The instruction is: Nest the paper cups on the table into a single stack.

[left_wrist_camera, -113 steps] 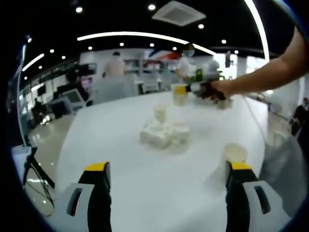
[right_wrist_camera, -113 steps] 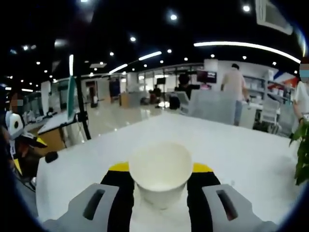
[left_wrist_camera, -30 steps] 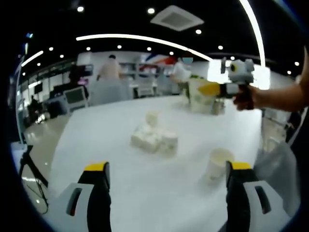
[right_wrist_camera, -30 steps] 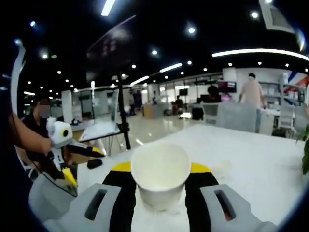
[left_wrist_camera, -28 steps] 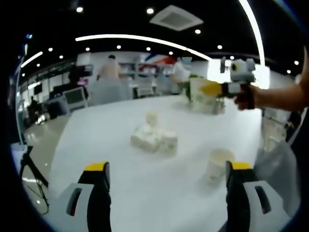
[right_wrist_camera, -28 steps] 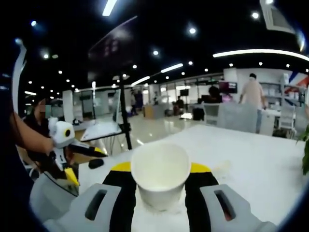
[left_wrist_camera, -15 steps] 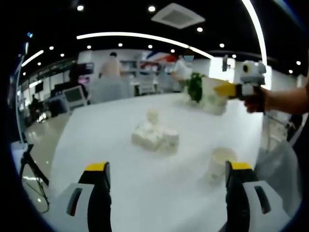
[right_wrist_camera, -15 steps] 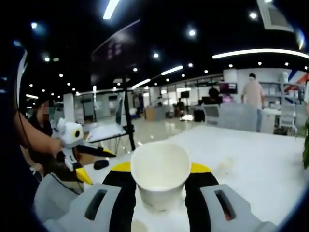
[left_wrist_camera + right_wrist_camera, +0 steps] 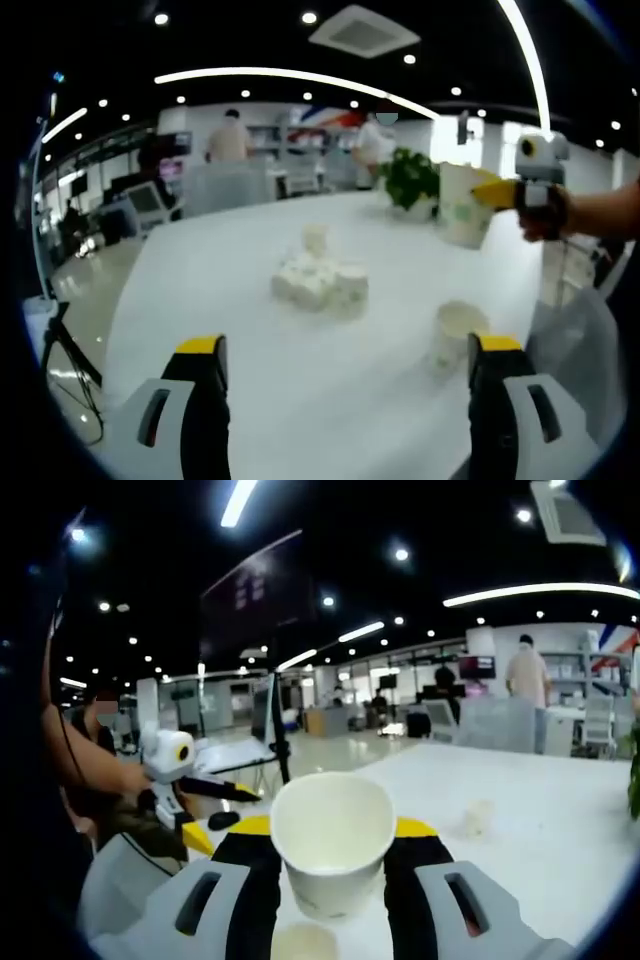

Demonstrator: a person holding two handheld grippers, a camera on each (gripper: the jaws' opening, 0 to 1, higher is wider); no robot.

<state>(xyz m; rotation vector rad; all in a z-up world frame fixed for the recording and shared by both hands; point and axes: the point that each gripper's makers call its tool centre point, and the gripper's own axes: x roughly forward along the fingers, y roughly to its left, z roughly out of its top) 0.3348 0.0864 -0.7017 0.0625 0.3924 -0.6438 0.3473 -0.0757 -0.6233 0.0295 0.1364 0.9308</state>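
My right gripper (image 9: 332, 830) is shut on a white paper cup (image 9: 332, 855), whose open mouth faces the camera. Just under it, the rim of another cup (image 9: 303, 942) shows at the bottom edge. In the left gripper view that same right gripper (image 9: 512, 192) hangs above the table with its cup (image 9: 462, 205). Below and nearer stands a single upright cup (image 9: 455, 335), close to my left gripper's right jaw. My left gripper (image 9: 348, 345) is open, with nothing between its jaws. Several cups lie in a cluster (image 9: 320, 282) at mid-table, one small cup (image 9: 315, 238) behind them.
The white table (image 9: 230, 300) runs far ahead. A green plant (image 9: 410, 180) stands at its back right. A loose cup (image 9: 478, 816) lies on the table (image 9: 560, 820) in the right gripper view, and a hand holds the left gripper (image 9: 172, 765) at the left. People stand far behind.
In the left gripper view the right gripper and its cup have moved right and nearer, over the upright cup. A cup rim has come into the right gripper view from below.
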